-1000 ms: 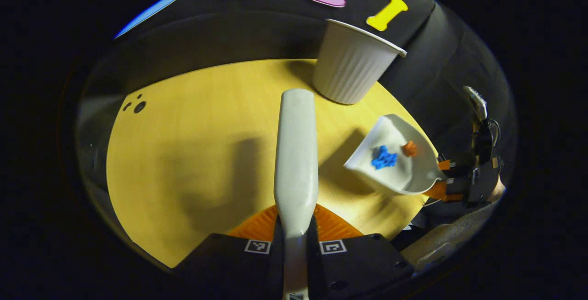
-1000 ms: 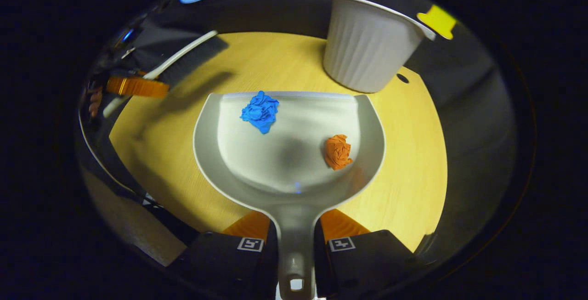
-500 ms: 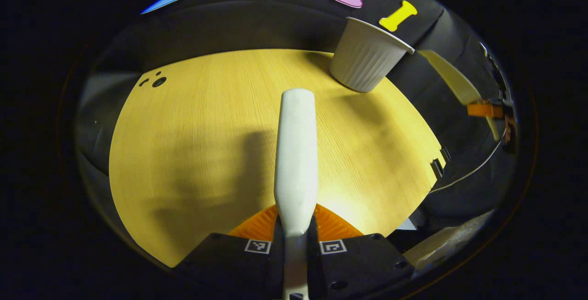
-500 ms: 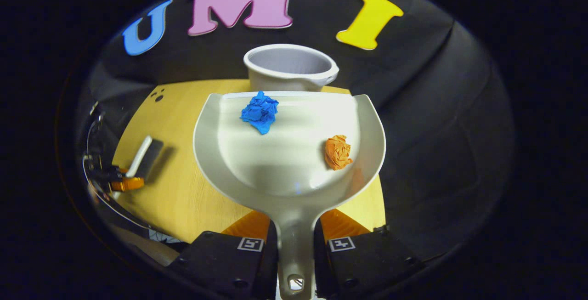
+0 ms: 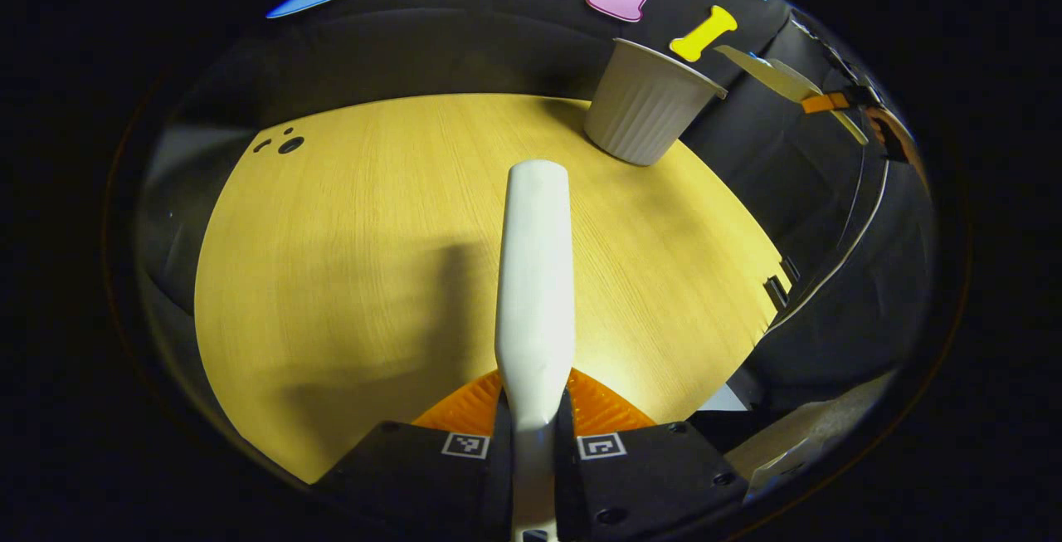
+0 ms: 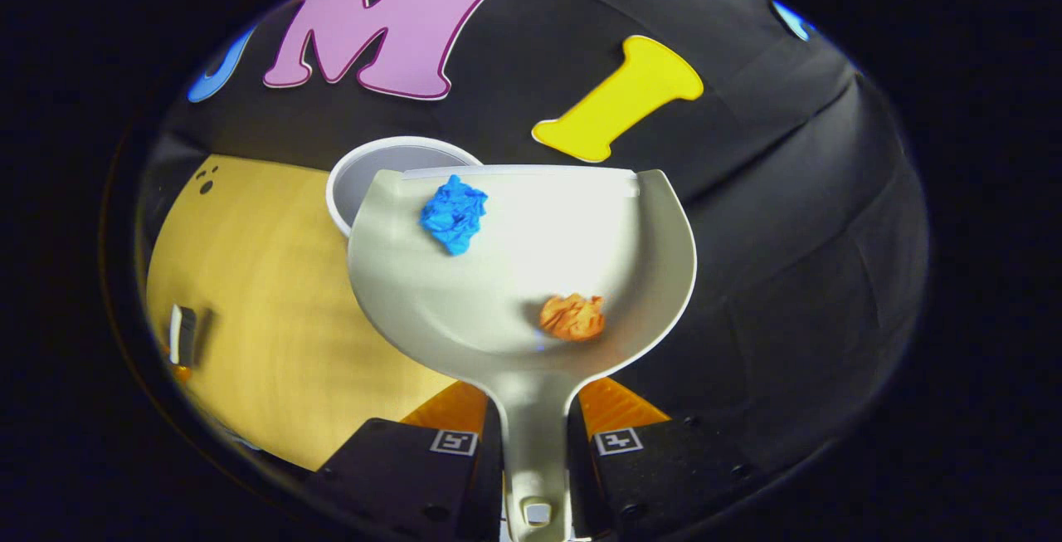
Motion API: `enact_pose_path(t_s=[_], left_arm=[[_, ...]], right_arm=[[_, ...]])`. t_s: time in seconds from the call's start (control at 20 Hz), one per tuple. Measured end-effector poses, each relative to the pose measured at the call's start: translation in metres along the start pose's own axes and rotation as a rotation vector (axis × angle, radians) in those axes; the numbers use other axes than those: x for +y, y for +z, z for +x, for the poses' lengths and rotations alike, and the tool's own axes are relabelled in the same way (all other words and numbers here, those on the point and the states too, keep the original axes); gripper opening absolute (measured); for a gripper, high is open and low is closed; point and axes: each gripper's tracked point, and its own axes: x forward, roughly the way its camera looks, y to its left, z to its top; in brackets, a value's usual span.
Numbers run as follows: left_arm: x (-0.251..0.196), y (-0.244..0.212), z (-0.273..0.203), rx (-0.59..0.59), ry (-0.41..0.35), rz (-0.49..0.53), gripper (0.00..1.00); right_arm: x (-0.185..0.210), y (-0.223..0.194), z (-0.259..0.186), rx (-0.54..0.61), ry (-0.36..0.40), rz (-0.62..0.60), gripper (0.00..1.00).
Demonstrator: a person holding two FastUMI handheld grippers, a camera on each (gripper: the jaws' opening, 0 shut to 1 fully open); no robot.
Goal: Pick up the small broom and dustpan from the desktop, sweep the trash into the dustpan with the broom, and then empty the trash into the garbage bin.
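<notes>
A pale wooden desktop [image 5: 348, 260] sits inside a black-draped booth, with the white ribbed garbage bin [image 5: 645, 104] standing near its far edge.

Your left gripper [image 5: 533, 409] is clamped on the broom [image 5: 535, 276]: both fingers pinch its white handle, and the broom points forward over the bare wood, off to one side. That reads as parking it out of the way so the other hand has free room at the bin.

Your right gripper [image 6: 535, 434] is clenched on the neck of the dustpan [image 6: 531, 276], holding it up off the desk. From the left gripper view you can see the pan raised high beside and above the bin. In the right gripper view its front lip overlaps the bin's open mouth [image 6: 373, 177], which peeks out at the pan's left corner, so the pan looks lined up, a little off-centre, for tipping.

Inside the pan lie two crumpled scraps: a blue paper wad [image 6: 453, 214] close to the front lip and an orange paper wad [image 6: 572, 316] further back in the deep end near the handle. What shows of the bin's inside looks empty, though most of it is hidden behind the pan. My read is that the sweeping is done and the emptying is still to come.
</notes>
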Motion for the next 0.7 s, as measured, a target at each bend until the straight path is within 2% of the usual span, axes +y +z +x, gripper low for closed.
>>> enact_pose_path(t_s=[0.05, 0.1, 0.2, 0.25, 0.35, 0.4, 0.45, 0.5, 0.55, 0.6, 0.65, 0.7], left_arm=[[0.003, -0.002, -0.001, -0.002, 0.001, -0.005, 0.24], [0.007, -0.004, -0.003, -0.003, 0.001, -0.014, 0.24], [0.011, -0.009, -0.005, -0.009, -0.001, -0.035, 0.23], [0.014, -0.010, -0.006, -0.012, -0.001, -0.042, 0.24], [0.020, -0.011, -0.007, -0.015, 0.000, -0.054, 0.22], [0.022, -0.012, -0.005, -0.017, 0.002, -0.061, 0.24], [0.024, -0.012, -0.004, -0.016, 0.003, -0.068, 0.24], [0.026, -0.013, -0.004, -0.017, 0.004, -0.075, 0.24], [0.028, -0.013, -0.004, -0.018, 0.003, -0.081, 0.24], [0.029, -0.013, -0.003, -0.018, 0.003, -0.085, 0.23], [0.030, -0.012, -0.002, -0.018, 0.003, -0.087, 0.24], [0.031, -0.012, 0.000, -0.017, 0.004, -0.091, 0.24]], right_arm=[[-0.002, 0.005, 0.006, 0.022, -0.015, -0.044, 0.36], [-0.003, 0.010, 0.010, 0.043, -0.030, -0.089, 0.41], [-0.008, 0.019, 0.019, 0.093, -0.054, -0.172, 0.36], [-0.006, 0.027, 0.022, 0.116, -0.054, -0.209, 0.39], [0.000, 0.039, 0.029, 0.165, -0.045, -0.280, 0.35], [0.003, 0.044, 0.031, 0.191, -0.042, -0.322, 0.32], [0.004, 0.048, 0.031, 0.219, -0.042, -0.367, 0.32], [0.005, 0.052, 0.030, 0.247, -0.043, -0.411, 0.39], [0.004, 0.054, 0.029, 0.279, -0.042, -0.456, 0.35], [0.002, 0.058, 0.030, 0.307, -0.048, -0.495, 0.39], [0.004, 0.062, 0.035, 0.334, -0.053, -0.530, 0.31], [0.003, 0.067, 0.036, 0.350, -0.061, -0.541, 0.38]])
